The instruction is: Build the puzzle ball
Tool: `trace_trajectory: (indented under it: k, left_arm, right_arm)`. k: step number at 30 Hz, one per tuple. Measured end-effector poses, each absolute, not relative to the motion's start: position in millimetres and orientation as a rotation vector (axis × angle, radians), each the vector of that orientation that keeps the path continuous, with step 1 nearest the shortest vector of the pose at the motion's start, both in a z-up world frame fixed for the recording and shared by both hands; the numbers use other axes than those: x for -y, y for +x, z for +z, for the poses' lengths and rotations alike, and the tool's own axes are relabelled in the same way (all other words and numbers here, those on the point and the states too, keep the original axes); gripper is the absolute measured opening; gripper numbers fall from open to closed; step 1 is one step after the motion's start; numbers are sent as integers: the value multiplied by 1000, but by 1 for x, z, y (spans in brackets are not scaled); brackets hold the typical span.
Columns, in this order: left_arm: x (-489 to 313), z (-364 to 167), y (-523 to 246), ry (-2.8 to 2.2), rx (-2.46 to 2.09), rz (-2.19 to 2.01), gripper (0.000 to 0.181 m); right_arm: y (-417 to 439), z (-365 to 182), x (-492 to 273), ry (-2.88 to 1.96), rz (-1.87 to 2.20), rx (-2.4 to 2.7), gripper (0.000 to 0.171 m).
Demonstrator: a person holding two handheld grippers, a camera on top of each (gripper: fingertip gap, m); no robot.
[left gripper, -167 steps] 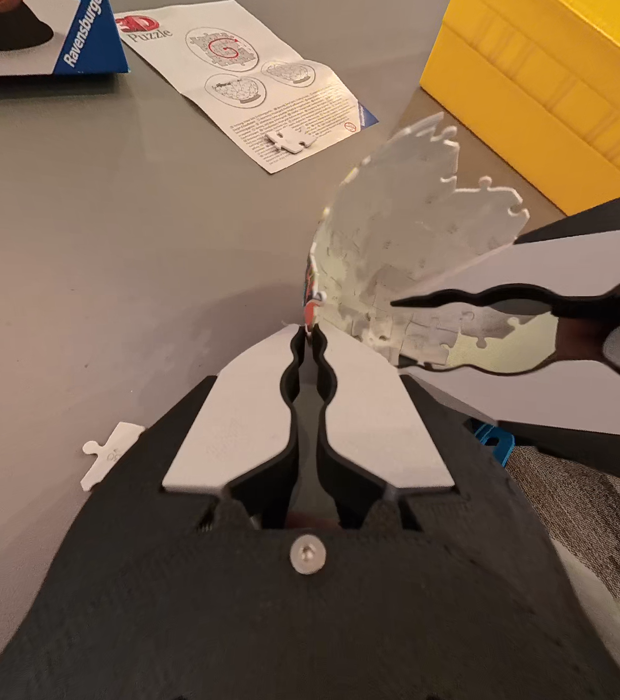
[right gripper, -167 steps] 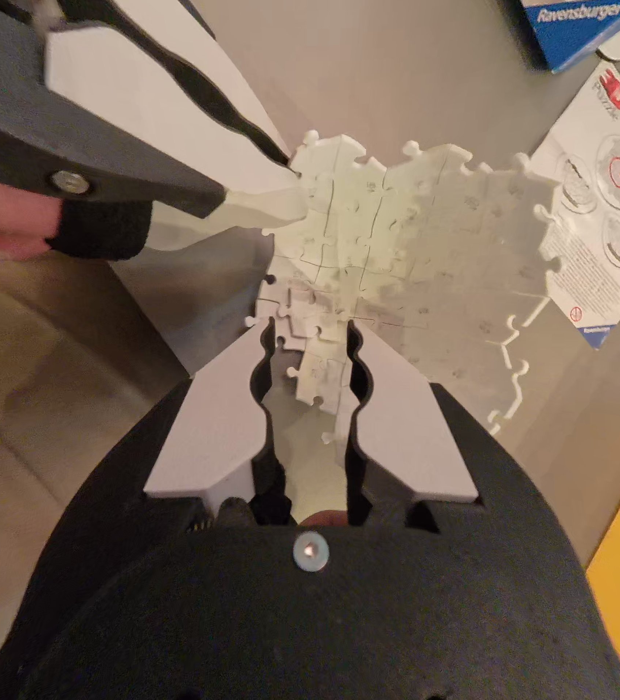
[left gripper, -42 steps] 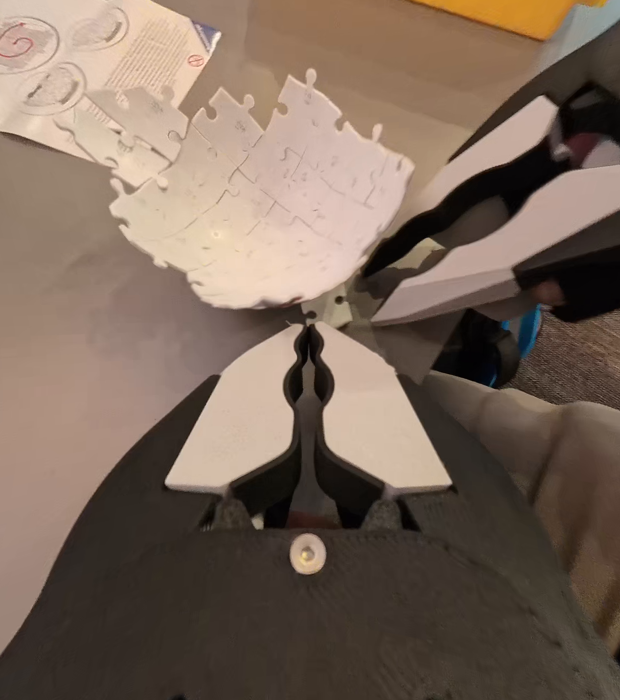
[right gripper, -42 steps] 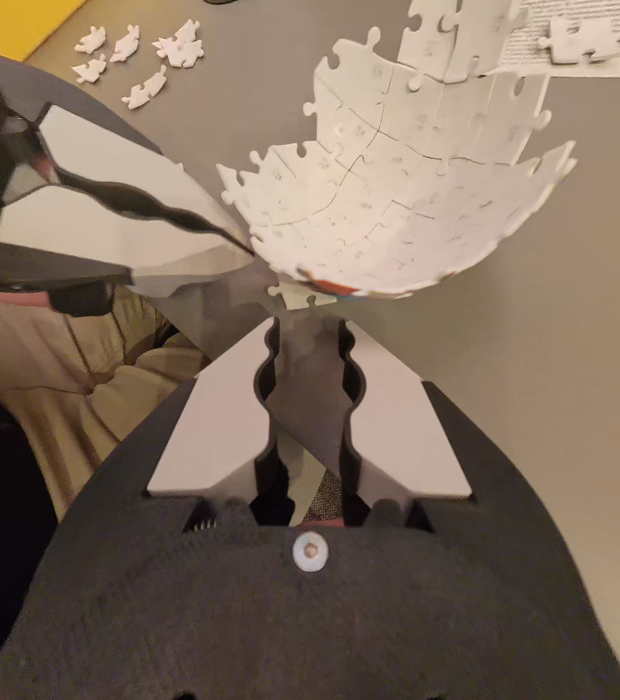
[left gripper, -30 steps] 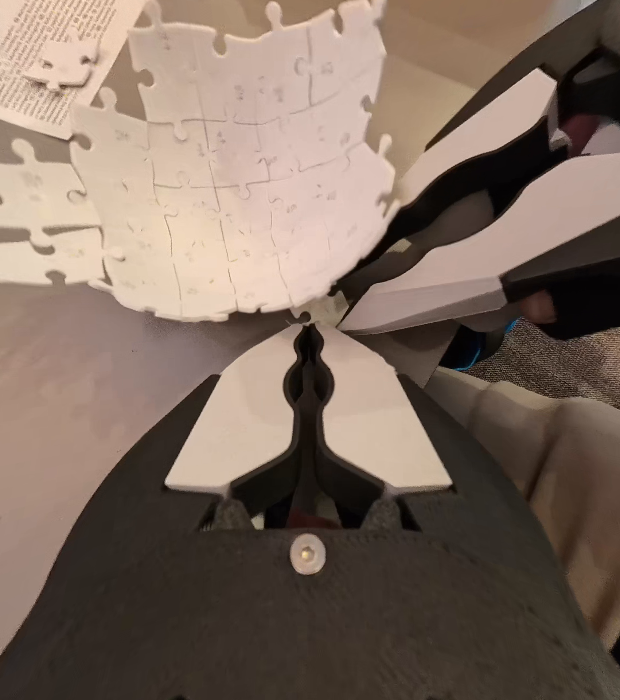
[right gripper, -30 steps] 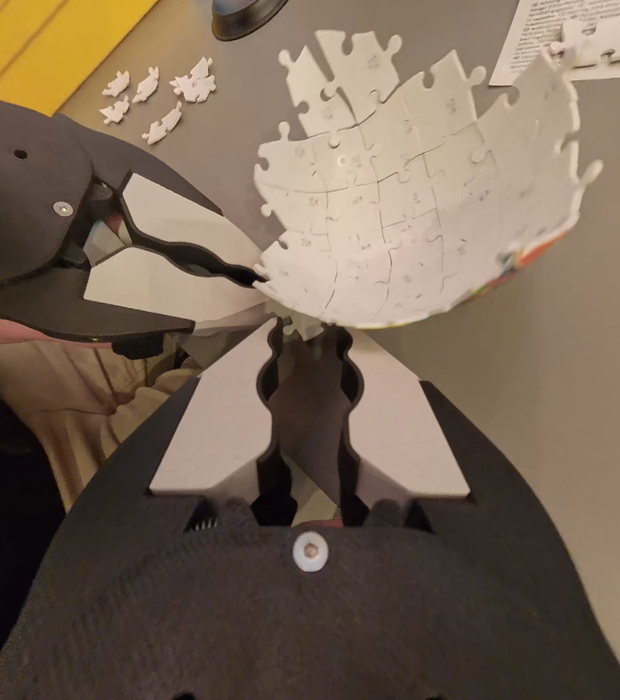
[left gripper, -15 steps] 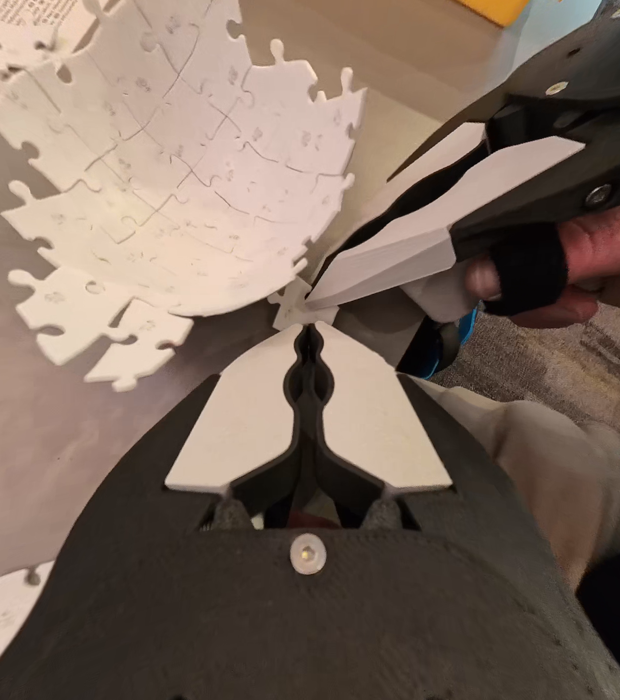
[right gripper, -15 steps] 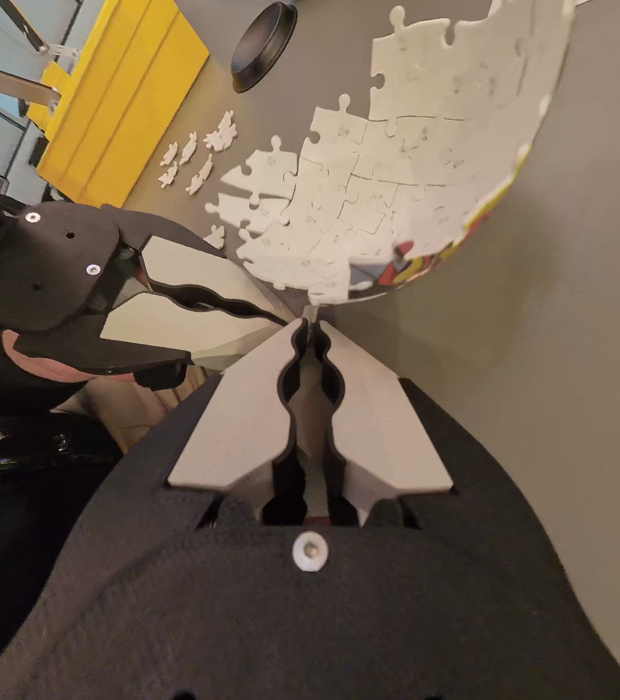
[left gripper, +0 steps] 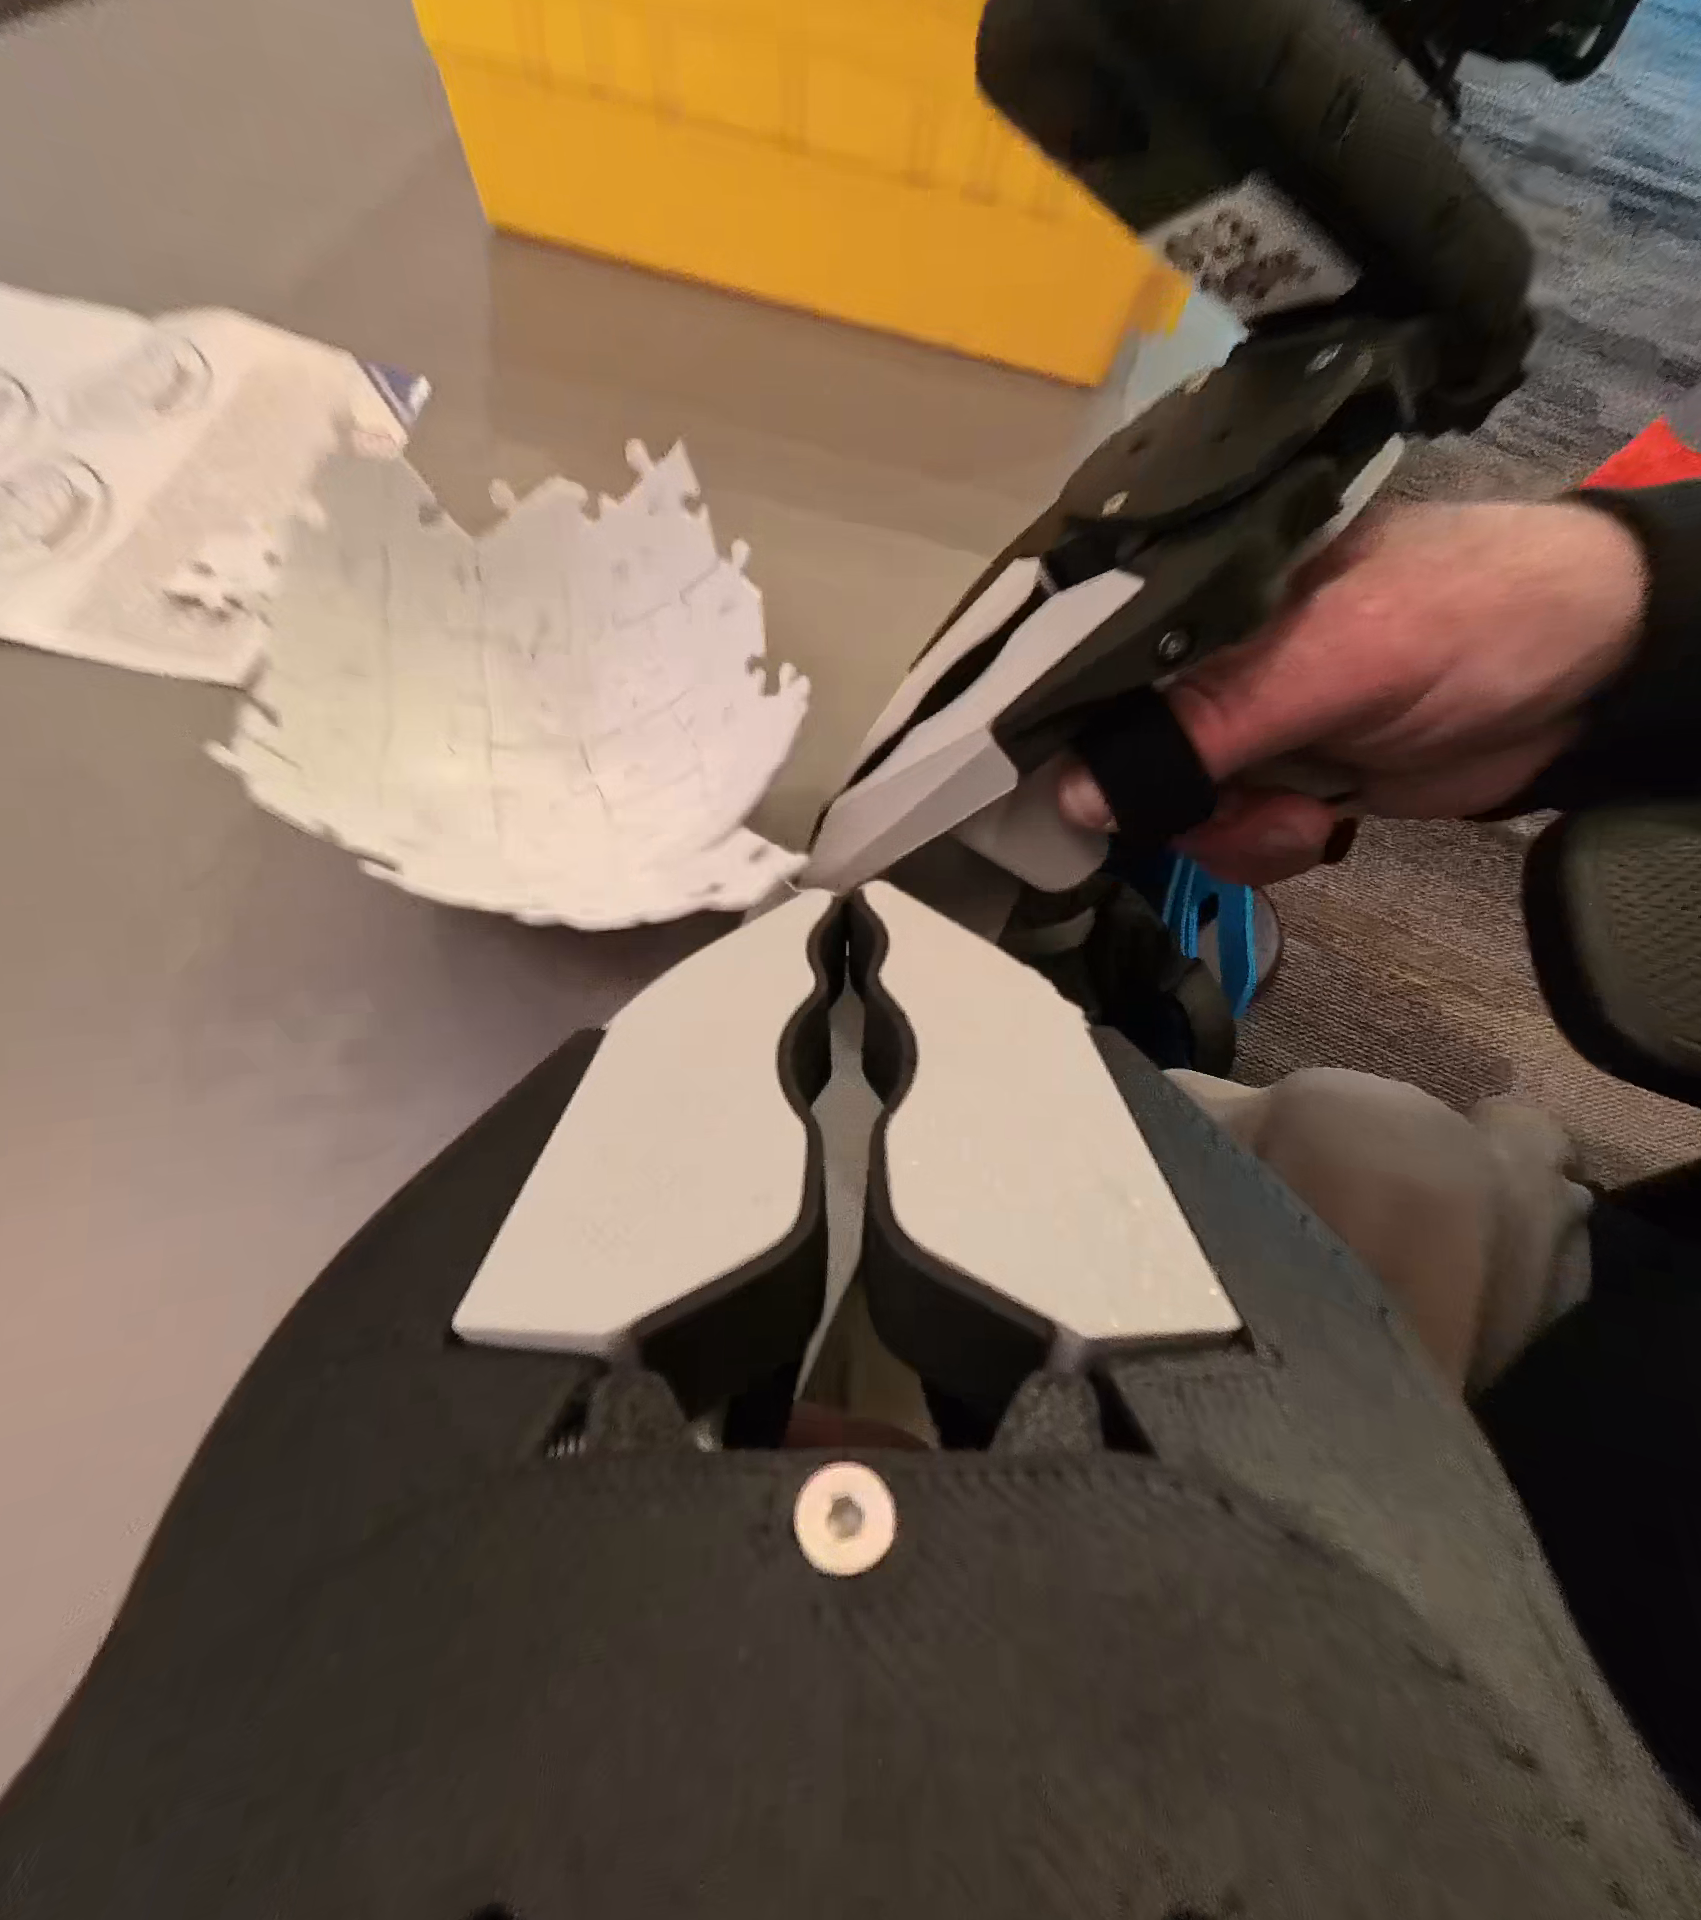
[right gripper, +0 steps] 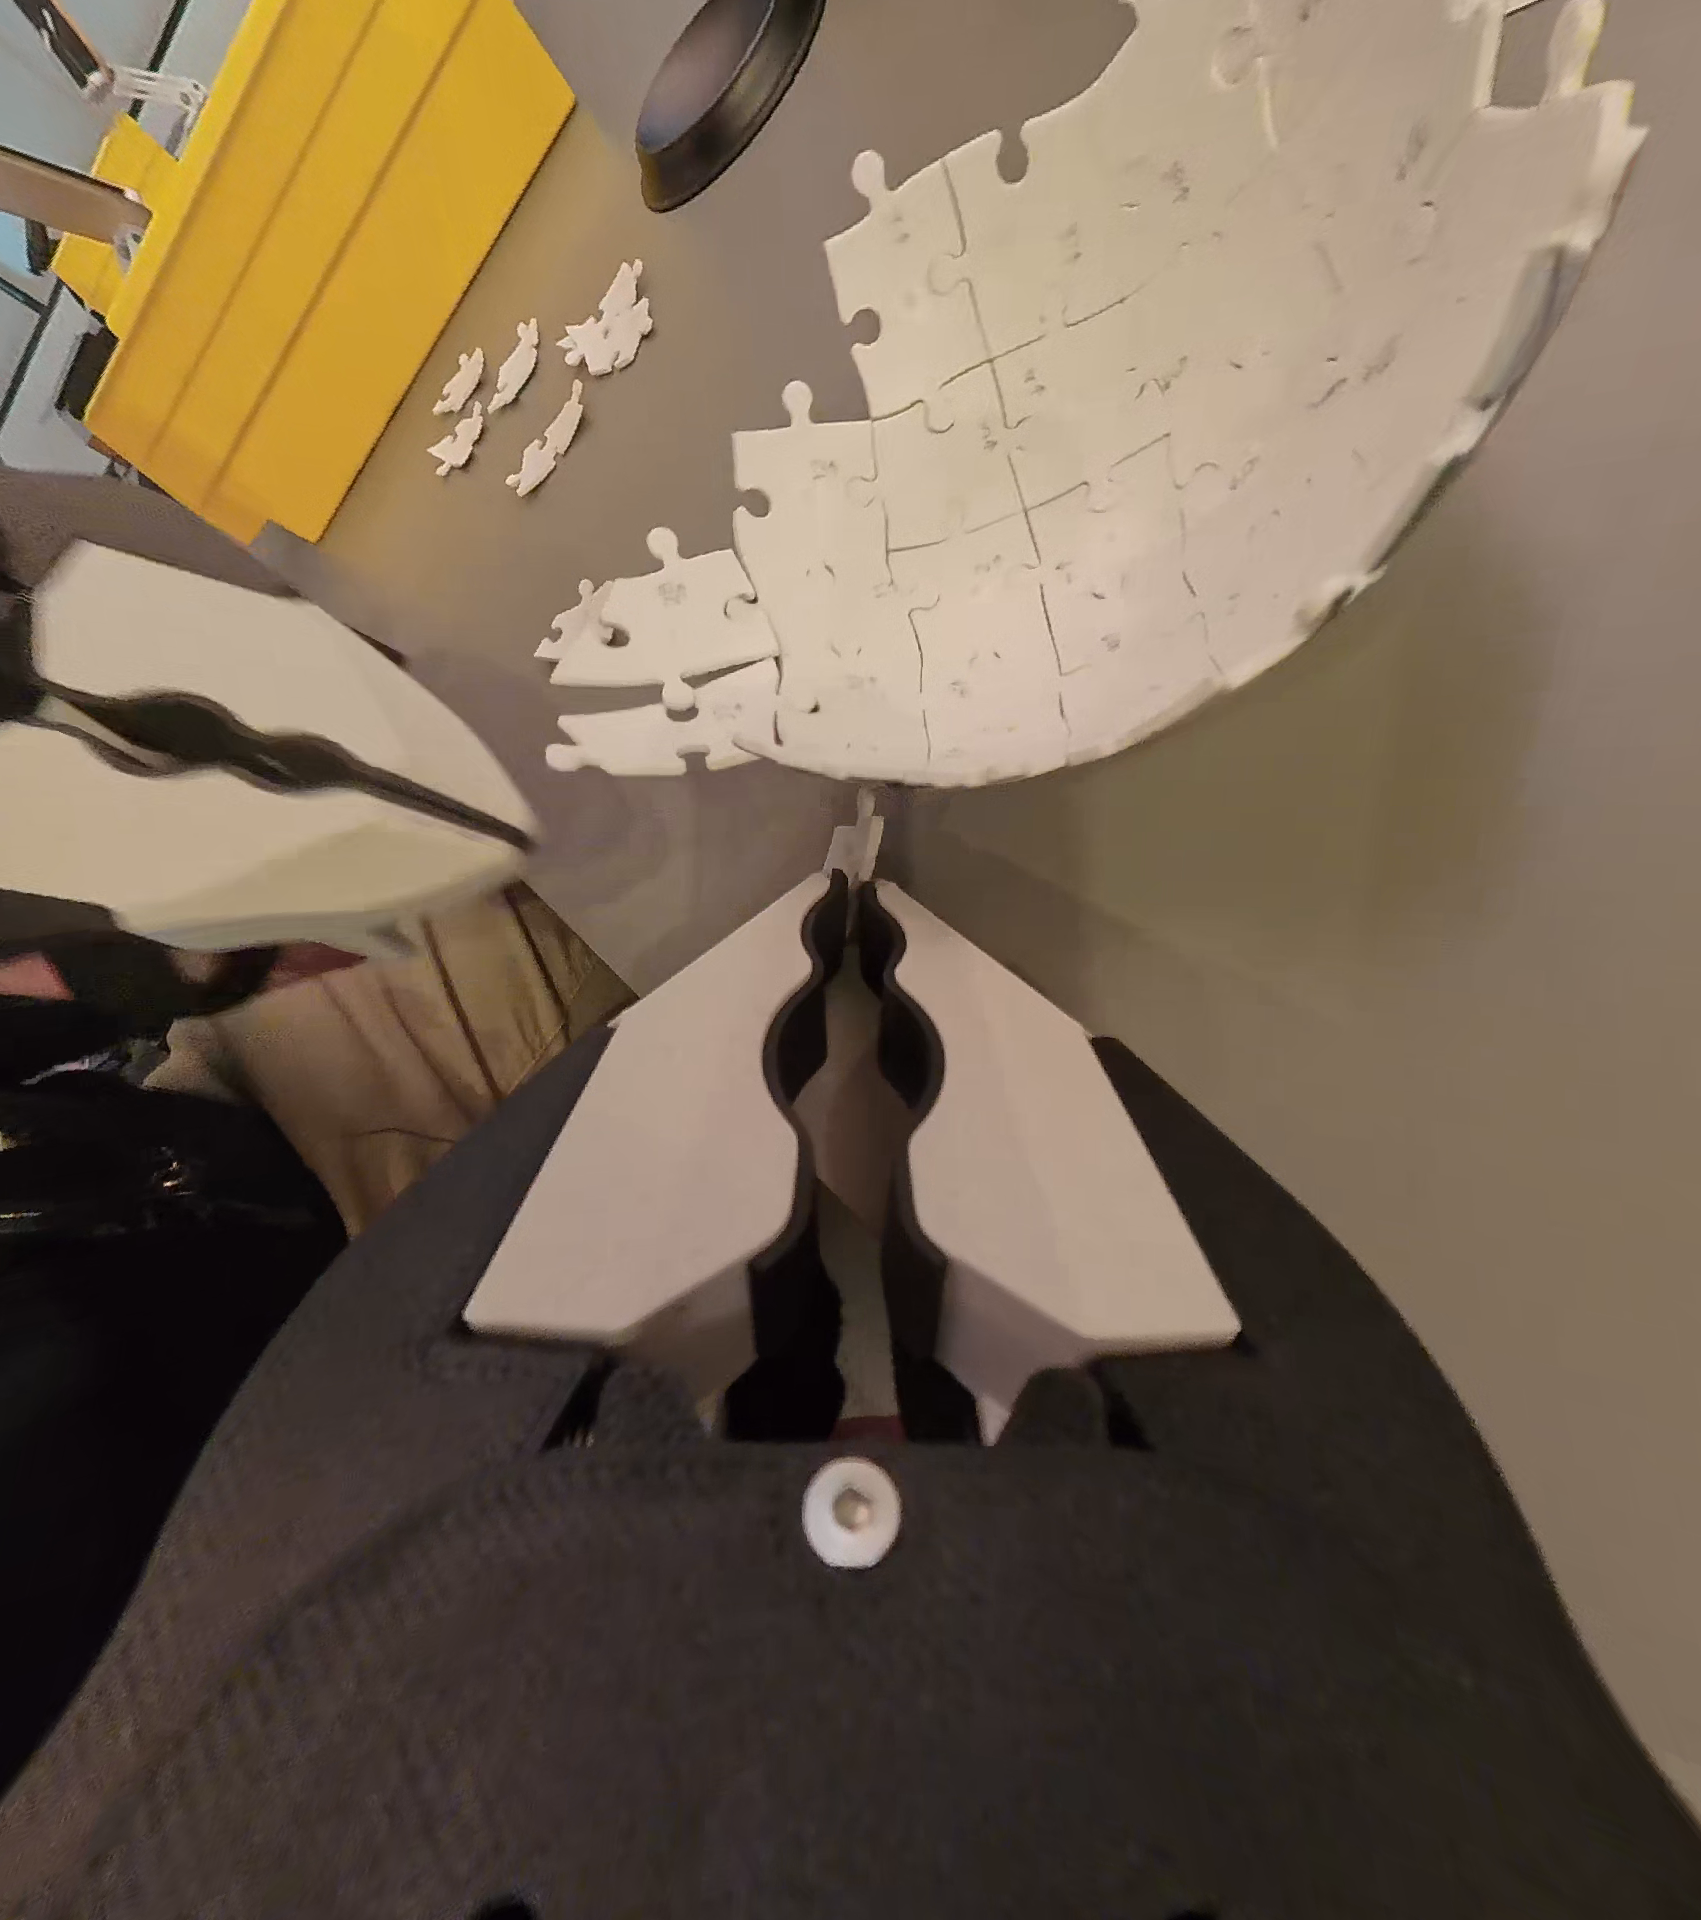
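Observation:
The half-built puzzle ball is a curved white shell (right gripper: 1137, 468) of joined pieces, seen from its blank inner side; it also shows, blurred, in the left wrist view (left gripper: 534, 707) just over the grey table (left gripper: 98, 1091). My right gripper (right gripper: 851, 883) is shut on a small white piece (right gripper: 856, 836) that touches the shell's lower rim. In the left wrist view the right gripper (left gripper: 825, 878) sits at the shell's near corner. My left gripper (left gripper: 846, 909) is shut, its tips just beside that corner. In the right wrist view the left gripper (right gripper: 513, 831) is apart from the shell, with nothing visible in it.
A yellow box (right gripper: 306, 270) stands at the table's far side, also in the left wrist view (left gripper: 794, 177). Several loose white pieces (right gripper: 545, 395) lie beside it, near a black round dish (right gripper: 721, 94). A printed sheet (left gripper: 46, 468) lies behind the shell. A chair (left gripper: 1677, 935) stands off the table's edge.
The left gripper, which was shut at the shell's rim, has come off it and moved away to the left. The right gripper has closed on the rim piece and turned the shell.

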State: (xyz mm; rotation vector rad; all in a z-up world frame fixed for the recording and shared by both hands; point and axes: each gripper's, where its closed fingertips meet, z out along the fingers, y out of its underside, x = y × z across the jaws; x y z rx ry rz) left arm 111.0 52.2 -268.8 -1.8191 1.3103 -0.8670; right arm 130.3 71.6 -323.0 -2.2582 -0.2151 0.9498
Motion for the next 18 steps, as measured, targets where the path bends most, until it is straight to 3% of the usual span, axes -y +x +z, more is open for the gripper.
trace_trajectory:
  k: [1, 6, 14, 18]
  left_arm:
    - [-57, -259, 108, -1791, -1317, -851, 0]
    - [-95, -237, 125, -1702, -1488, -687, 0]
    - [-93, -310, 144, -1756, -2130, -444, 0]
    - [-93, -321, 146, -1726, -2215, -346, 0]
  right_arm:
    - [131, -323, -72, -2257, 955, 211, 0]
    - [131, -323, -73, -2259, 954, 230, 0]
    - [136, -323, -69, -2266, 963, 231, 0]
    - [141, -324, -66, -2273, 966, 230, 0]
